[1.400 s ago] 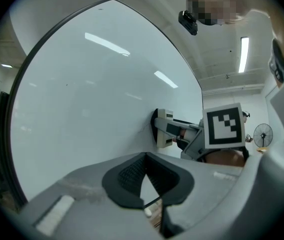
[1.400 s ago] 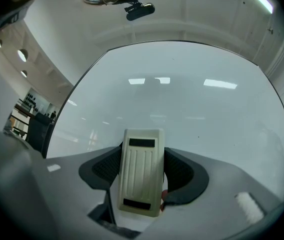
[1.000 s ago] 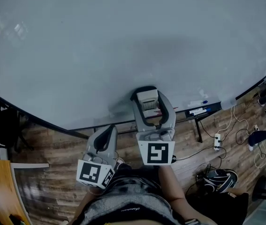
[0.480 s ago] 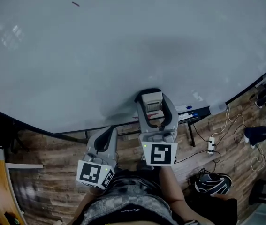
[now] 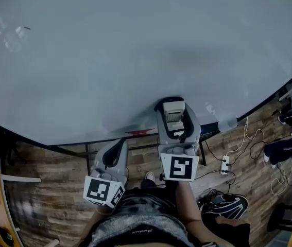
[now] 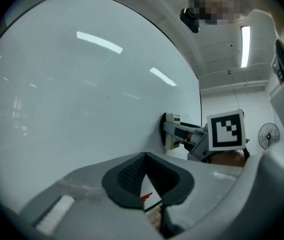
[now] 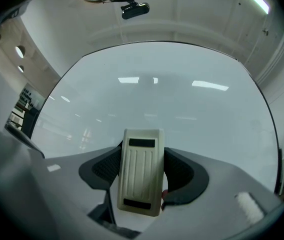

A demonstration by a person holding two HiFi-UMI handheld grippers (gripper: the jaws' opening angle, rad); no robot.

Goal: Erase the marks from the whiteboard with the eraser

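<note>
The right gripper (image 7: pixel 143 184) pinches a cream-coloured eraser (image 7: pixel 140 159) between its dark pads, which close on the eraser's long sides. The eraser's ribbed back faces the camera and its top end stands out past the gripper's tips. In the head view the right gripper (image 5: pixel 173 118) points at the whiteboard (image 5: pixel 135 50) and holds the eraser (image 5: pixel 173 108) low on it, just above the bottom edge. From the left gripper view the eraser (image 6: pixel 171 132) sits flat against the whiteboard (image 6: pixel 81 94), with the right gripper (image 6: pixel 184 134) behind it.

The left gripper (image 6: pixel 144 176) has its pads pressed together at the tips, with only a thin slit below them and nothing held. In the head view the left gripper (image 5: pixel 119 147) hangs lower than the right one and to its left, in front of the board's bottom edge and not touching the board.

A small dark mark (image 5: pixel 26 28) shows near the whiteboard's upper left, well apart from the eraser. On the ledge (image 5: pixel 130 138) under the board lies a red marker (image 5: pixel 140 131), just left of the right gripper. Below is a wooden floor (image 5: pixel 48 199), with a white power strip (image 5: pixel 224 164) and its cables to the right.
</note>
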